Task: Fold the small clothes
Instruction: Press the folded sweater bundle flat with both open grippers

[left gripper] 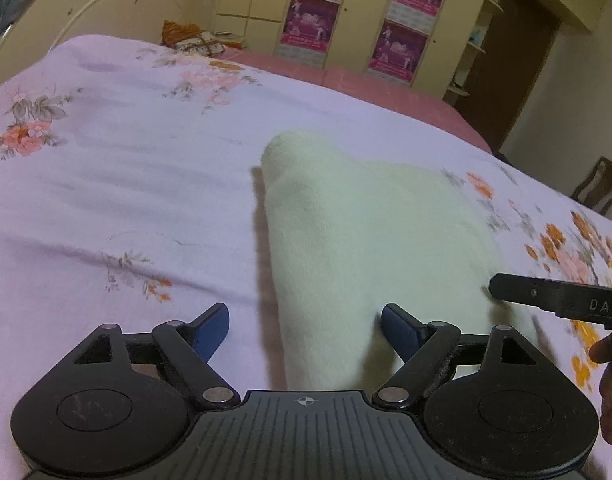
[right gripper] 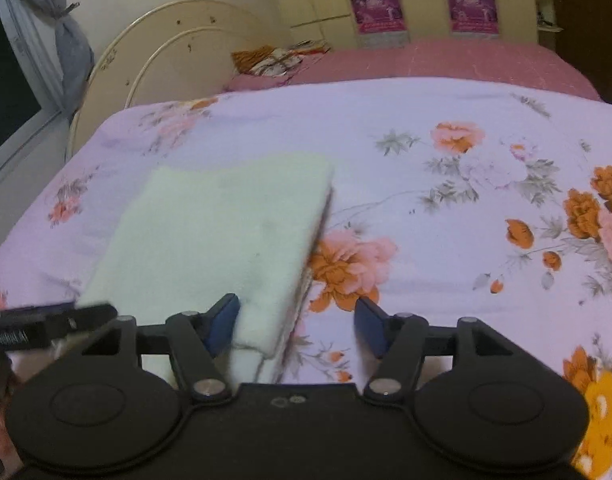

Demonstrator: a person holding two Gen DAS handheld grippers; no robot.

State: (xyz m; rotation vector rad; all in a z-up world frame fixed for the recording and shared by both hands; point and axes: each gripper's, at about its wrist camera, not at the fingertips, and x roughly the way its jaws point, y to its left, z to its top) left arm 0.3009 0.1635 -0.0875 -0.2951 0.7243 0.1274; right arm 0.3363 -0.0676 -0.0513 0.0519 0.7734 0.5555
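Lying folded on floral bedsheet [left gripper: 126,184], cream cloth [left gripper: 366,232] — left gripper [left gripper: 305,326] spread, right gripper [right gripper: 297,322] spread, neither gripping.

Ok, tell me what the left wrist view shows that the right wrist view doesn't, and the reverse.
Left wrist only: the cloth's rolled left edge, a dark doorway and a chair at far right.

Right wrist only: a tied curtain by a window, the cloth's layered right edge, and big orange flowers beside it.

Both: the cream cloth folded on the floral sheet, the headboard, the wardrobe posters, and each gripper open, left gripper, right gripper, holding nothing.
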